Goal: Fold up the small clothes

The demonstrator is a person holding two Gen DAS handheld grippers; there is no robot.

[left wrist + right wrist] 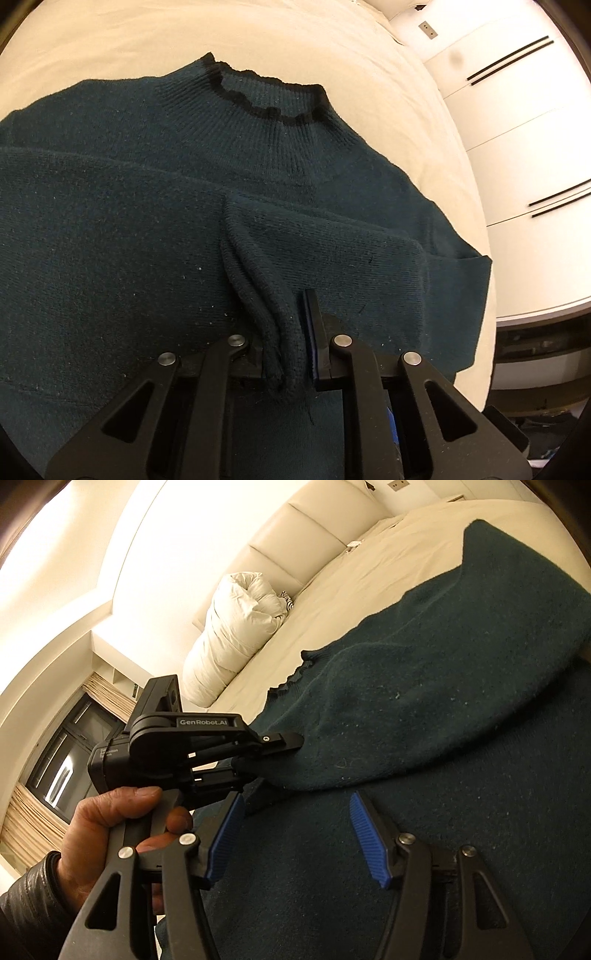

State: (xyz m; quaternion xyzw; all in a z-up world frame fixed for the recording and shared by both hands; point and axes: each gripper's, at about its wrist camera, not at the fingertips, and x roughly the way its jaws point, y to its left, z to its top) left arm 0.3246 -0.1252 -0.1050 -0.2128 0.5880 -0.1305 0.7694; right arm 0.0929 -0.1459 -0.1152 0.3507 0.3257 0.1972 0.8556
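Sweater pinched by left hand-held gripper on bed.

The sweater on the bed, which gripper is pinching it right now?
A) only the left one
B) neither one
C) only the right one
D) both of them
A: the left gripper is closed on a bunched fold of the dark green sweater, while the right gripper hangs over the knit with its blue pads apart and nothing pinched between them.
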